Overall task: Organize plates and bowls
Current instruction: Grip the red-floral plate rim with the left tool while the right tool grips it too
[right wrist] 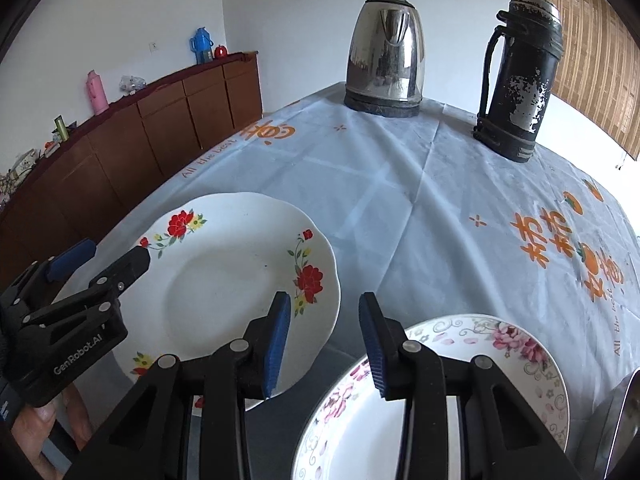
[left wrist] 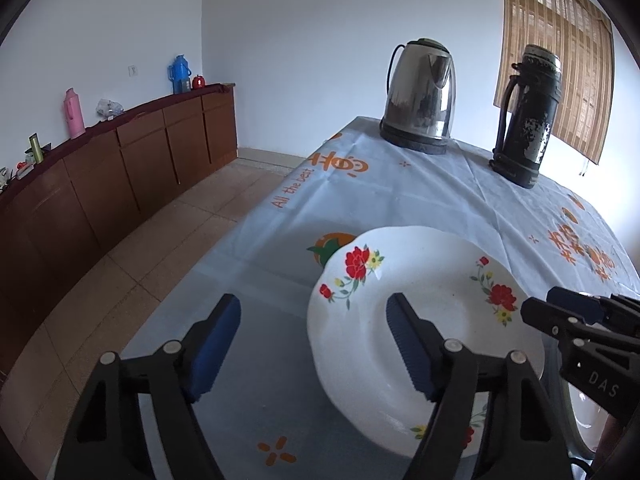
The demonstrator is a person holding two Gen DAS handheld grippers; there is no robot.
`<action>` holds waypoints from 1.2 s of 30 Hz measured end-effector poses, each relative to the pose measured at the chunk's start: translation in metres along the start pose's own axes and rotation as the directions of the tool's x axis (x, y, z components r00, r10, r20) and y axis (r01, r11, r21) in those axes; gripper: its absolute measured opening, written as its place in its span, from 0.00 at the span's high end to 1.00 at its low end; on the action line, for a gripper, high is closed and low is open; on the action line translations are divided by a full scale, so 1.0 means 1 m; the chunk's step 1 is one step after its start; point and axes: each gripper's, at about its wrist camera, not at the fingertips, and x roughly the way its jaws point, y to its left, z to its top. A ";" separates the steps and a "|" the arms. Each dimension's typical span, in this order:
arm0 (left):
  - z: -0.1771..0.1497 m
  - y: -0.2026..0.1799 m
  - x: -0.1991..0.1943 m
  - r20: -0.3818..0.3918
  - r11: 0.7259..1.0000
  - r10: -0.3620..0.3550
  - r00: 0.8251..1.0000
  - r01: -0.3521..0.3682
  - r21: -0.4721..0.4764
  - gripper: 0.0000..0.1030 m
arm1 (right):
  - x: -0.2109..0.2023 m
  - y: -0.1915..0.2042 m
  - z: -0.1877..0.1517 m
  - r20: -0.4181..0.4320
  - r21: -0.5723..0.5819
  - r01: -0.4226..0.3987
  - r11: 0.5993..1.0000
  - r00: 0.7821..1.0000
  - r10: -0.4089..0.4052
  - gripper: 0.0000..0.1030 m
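Note:
A white plate with red flowers [left wrist: 448,312] lies on the table; it also shows in the right wrist view [right wrist: 224,280]. My left gripper [left wrist: 314,310] is open, its jaws standing on either side of the plate's left rim; it appears at the left of the right wrist view [right wrist: 114,258]. My right gripper [right wrist: 324,308] is open and empty, above the gap between the red-flower plate and a plate with pink flowers [right wrist: 500,364]; it shows at the right of the left wrist view [left wrist: 560,304]. The pink-flower plate is partly hidden by my right fingers.
A steel kettle [right wrist: 386,56] and a worn black thermos [right wrist: 520,76] stand at the table's far end, on a pale blue cloth [right wrist: 420,184]. A metal object [right wrist: 624,420] sits at the right edge. Wooden cabinets [left wrist: 120,168] line the left wall.

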 end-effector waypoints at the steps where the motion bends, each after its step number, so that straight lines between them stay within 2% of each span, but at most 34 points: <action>1: 0.000 0.000 0.001 -0.004 1.000 -0.005 1.000 0.005 -0.001 0.30 | 0.001 0.000 0.002 -0.003 0.002 0.000 1.000 1.000 0.000 0.63; 4: 0.000 0.001 0.005 -0.026 1.000 -0.019 0.999 0.019 -0.007 0.31 | 0.006 0.006 0.005 -0.031 -0.028 0.019 0.999 0.999 -0.020 0.63; 8: -0.001 0.005 0.012 -0.065 0.998 -0.048 0.997 0.046 -0.035 0.33 | 0.020 0.008 0.006 -0.101 -0.036 -0.004 0.999 0.995 0.001 0.63; 11: -0.001 0.006 0.017 -0.087 0.997 -0.064 0.994 0.060 -0.048 0.45 | 0.020 0.013 0.005 -0.100 -0.060 0.019 0.998 0.995 -0.025 0.63; 13: -0.002 0.008 0.019 -0.100 0.996 -0.074 0.992 0.069 -0.055 0.54 | 0.018 0.012 0.002 -0.100 -0.048 -0.014 0.999 0.995 0.009 0.63; 17: -0.003 0.011 0.022 -0.114 0.994 -0.084 0.990 0.076 -0.075 0.59 | 0.012 0.015 -0.006 -0.087 -0.025 -0.067 0.997 0.994 0.065 0.63; 19: -0.003 0.013 0.023 -0.119 0.993 -0.088 0.989 0.078 -0.085 0.68 | 0.009 0.016 -0.009 -0.074 -0.009 -0.087 0.996 0.994 0.086 0.65; 22: -0.004 0.017 0.024 -0.124 0.992 -0.094 0.988 0.082 -0.098 0.73 | 0.007 0.021 -0.014 -0.047 -0.009 -0.063 0.998 0.997 0.063 0.72; 25: -0.004 0.018 0.025 -0.124 0.991 -0.095 0.988 0.082 -0.106 0.77 | 0.007 0.021 -0.016 -0.024 -0.004 -0.055 0.998 0.998 0.055 0.73; 32: -0.004 0.020 0.025 -0.123 0.989 -0.101 0.987 0.087 -0.119 0.77 | 0.008 0.025 -0.018 0.013 -0.033 -0.031 0.999 0.999 0.032 0.73; 36: -0.004 0.024 0.023 -0.111 0.988 -0.096 0.989 0.081 -0.130 0.77 | 0.005 0.025 -0.021 0.036 -0.044 -0.059 0.997 0.998 0.060 0.73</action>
